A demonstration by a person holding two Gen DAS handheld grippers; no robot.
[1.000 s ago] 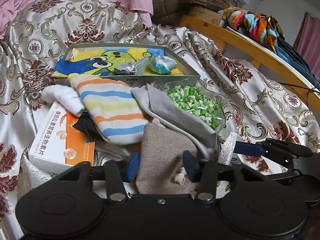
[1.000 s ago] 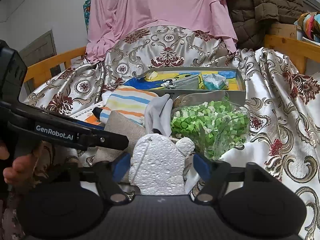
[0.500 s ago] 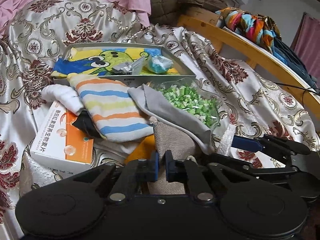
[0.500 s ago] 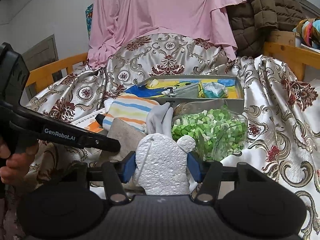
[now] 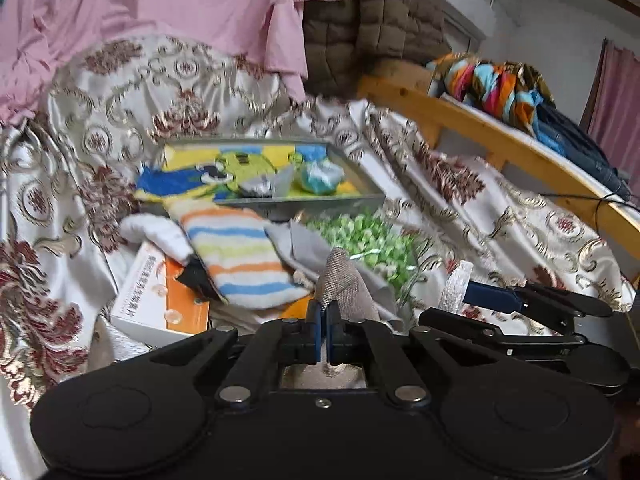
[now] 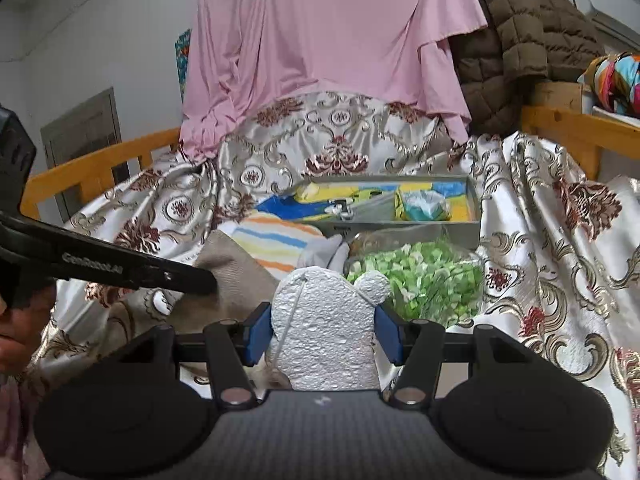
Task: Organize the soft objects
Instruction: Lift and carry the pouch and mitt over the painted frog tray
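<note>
My left gripper (image 5: 323, 320) is shut on a fold of the beige burlap pouch (image 5: 340, 276), which is lifted off the pile; the right wrist view shows the same pouch (image 6: 236, 272) under that gripper's black finger. My right gripper (image 6: 323, 332) is shut on a white foam mitt-shaped piece (image 6: 326, 320), its blue pads against both sides. From the left wrist view this foam piece (image 5: 456, 284) appears edge-on at the right. A striped towel (image 5: 240, 256), a grey cloth (image 5: 304, 244) and a white sock (image 5: 156, 232) lie heaped in front of a grey tray (image 5: 348, 200).
The tray holds a cartoon towel (image 5: 224, 168) and a small blue packet (image 5: 320, 176). A clear bag of green bits (image 6: 420, 276) sits beside the heap, and a white and orange box (image 5: 148, 296) lies to the left. Wooden rails (image 5: 480, 136) border the patterned bedspread.
The left jaws closed on the burlap pouch and raised it off the pile. The right jaws narrowed onto the foam piece and rose a little.
</note>
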